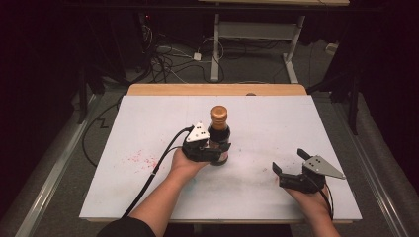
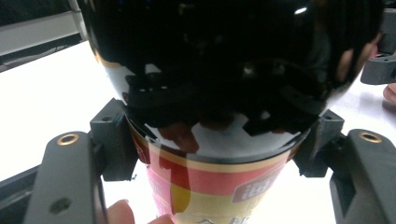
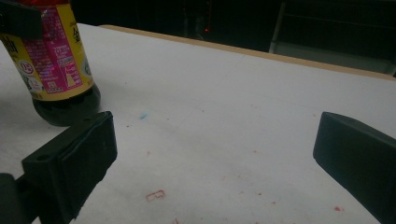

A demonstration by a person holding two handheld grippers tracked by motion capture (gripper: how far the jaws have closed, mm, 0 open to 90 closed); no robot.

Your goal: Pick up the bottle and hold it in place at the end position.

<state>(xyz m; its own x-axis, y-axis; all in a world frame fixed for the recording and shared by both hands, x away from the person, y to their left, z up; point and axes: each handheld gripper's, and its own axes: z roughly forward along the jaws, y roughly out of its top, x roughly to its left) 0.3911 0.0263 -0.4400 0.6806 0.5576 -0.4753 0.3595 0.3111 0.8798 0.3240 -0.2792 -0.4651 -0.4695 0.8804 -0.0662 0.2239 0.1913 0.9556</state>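
I am holding the dark bottle (image 1: 219,136) upright at mid-table.

My left gripper (image 1: 210,148) is clamping its body, so I am keeping the squeeze level; the right gripper (image 1: 291,165), jaws apart, is waiting near the right edge. The label text is blurring.

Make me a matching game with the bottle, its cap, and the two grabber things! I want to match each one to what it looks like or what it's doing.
Things:
1. bottle
2. cap
3. left gripper
4. right gripper

Descriptions:
A. jaws wide open, nothing between them
B. golden-orange, at the very top
C. dark and shiny, standing upright on the white table
D. clamped around the bottle's body

Pairs: 1-C, 2-B, 3-D, 4-A
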